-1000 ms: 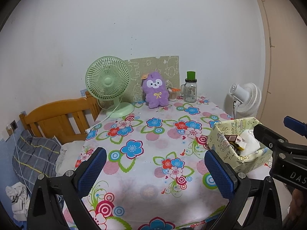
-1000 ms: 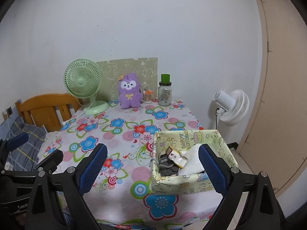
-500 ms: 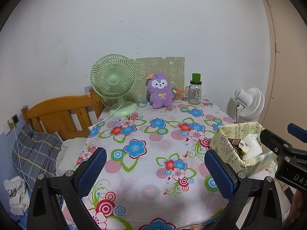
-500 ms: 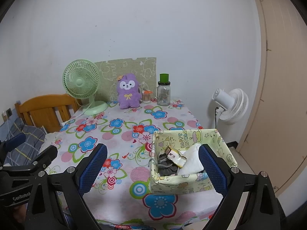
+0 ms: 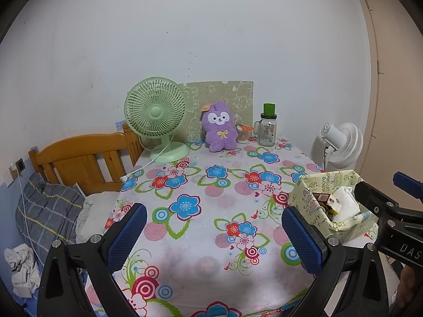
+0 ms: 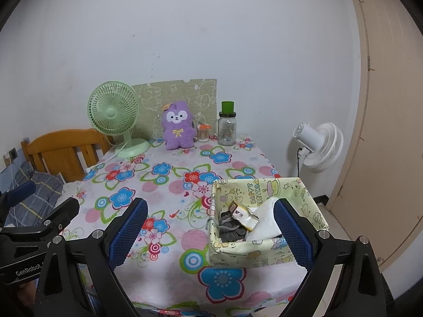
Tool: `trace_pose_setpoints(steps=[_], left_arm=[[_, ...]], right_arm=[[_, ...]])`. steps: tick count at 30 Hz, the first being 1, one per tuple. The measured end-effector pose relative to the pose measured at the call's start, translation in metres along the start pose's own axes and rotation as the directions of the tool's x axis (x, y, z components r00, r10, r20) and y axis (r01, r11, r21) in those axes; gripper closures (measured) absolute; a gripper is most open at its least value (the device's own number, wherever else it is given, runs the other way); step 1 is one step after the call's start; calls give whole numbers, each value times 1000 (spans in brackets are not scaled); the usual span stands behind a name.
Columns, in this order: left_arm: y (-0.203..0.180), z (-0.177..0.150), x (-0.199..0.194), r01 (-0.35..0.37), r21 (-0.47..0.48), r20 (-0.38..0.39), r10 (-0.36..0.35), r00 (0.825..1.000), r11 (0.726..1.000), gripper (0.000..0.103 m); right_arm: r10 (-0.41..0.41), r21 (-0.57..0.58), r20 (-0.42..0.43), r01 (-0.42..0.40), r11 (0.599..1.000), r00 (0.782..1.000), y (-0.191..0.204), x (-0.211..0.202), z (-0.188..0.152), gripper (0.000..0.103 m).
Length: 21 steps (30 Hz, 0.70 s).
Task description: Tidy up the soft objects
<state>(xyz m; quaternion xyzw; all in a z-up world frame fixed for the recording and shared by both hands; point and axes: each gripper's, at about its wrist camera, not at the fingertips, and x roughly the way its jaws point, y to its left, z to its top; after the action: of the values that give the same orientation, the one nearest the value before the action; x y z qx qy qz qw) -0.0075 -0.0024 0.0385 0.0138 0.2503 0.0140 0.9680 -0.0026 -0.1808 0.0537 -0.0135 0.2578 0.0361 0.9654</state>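
A purple plush toy sits upright at the far edge of the flowered table, against a green board. A pale yellow patterned box stands near the table's front right corner, holding a white soft item, dark fabric and a snack wrapper. My left gripper hangs open over the front of the table, nothing between its fingers. My right gripper is open too, its right finger in front of the box.
A green desk fan stands at the back left with its cord on the cloth. A glass jar with a green lid and a small cup stand right of the plush. A wooden bed frame is left, a white floor fan right.
Both grippers have drawn back and risen slightly, so the table and box look smaller and farther. Both stay open. Nothing on the table has moved.
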Motion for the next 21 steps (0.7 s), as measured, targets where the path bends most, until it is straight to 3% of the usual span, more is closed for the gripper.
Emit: trace_pose_setpoints(steps=[21], left_arm=[[-3,5,1,8,-3,1,-8,1000,1000,0]], right_arm=[[4,2,-1,-4,1000,1000,0,1,0,5]])
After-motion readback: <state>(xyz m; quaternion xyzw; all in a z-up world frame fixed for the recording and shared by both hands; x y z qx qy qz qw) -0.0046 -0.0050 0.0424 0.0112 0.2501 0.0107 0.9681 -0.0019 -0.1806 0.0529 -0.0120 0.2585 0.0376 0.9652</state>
